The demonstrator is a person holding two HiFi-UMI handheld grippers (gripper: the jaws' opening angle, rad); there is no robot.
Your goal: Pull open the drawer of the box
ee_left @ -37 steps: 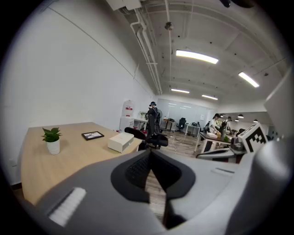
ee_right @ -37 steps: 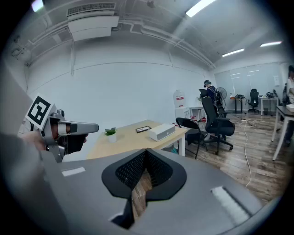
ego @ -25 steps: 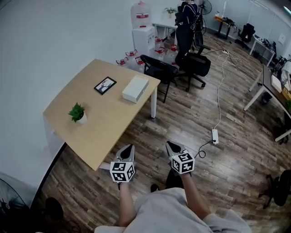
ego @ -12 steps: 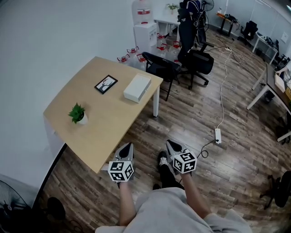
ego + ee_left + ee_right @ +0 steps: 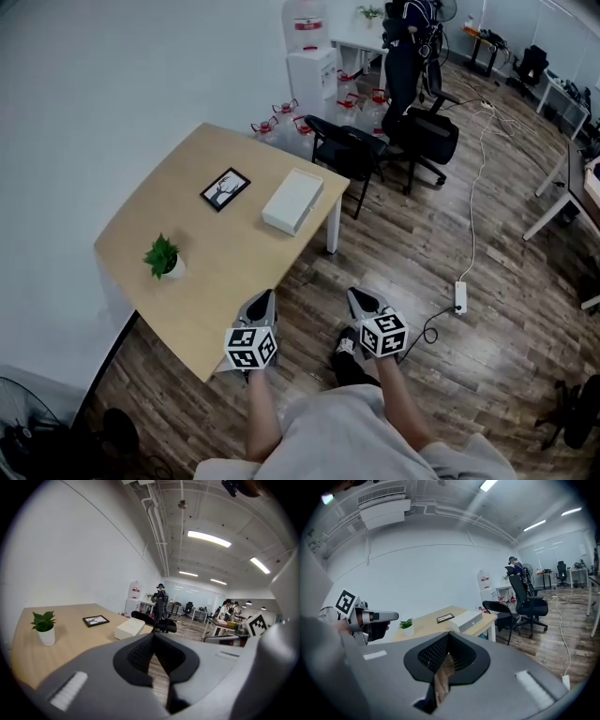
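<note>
The white box (image 5: pixel 293 200) lies flat near the far right edge of the wooden table (image 5: pixel 187 291); it also shows in the left gripper view as the white box (image 5: pixel 130 628) and in the right gripper view as the white box (image 5: pixel 467 618). My left gripper (image 5: pixel 262 301) hovers at the table's near corner, shut and holding nothing. My right gripper (image 5: pixel 358 300) hangs over the floor to the right of the table, shut and holding nothing. Both are well short of the box. The drawer's front is not discernible.
A small potted plant (image 5: pixel 163 256) and a black picture frame (image 5: pixel 225 188) stand on the table. A black chair (image 5: pixel 345 150) is behind the table's far corner, an office chair (image 5: pixel 427 141) and a standing person (image 5: pixel 405 37) beyond. A power strip (image 5: pixel 460 296) with cable lies on the floor.
The view has shifted closer to the table; table and box sit slightly lower and to the right in the head view. Both grippers hold the same pose, shut.
</note>
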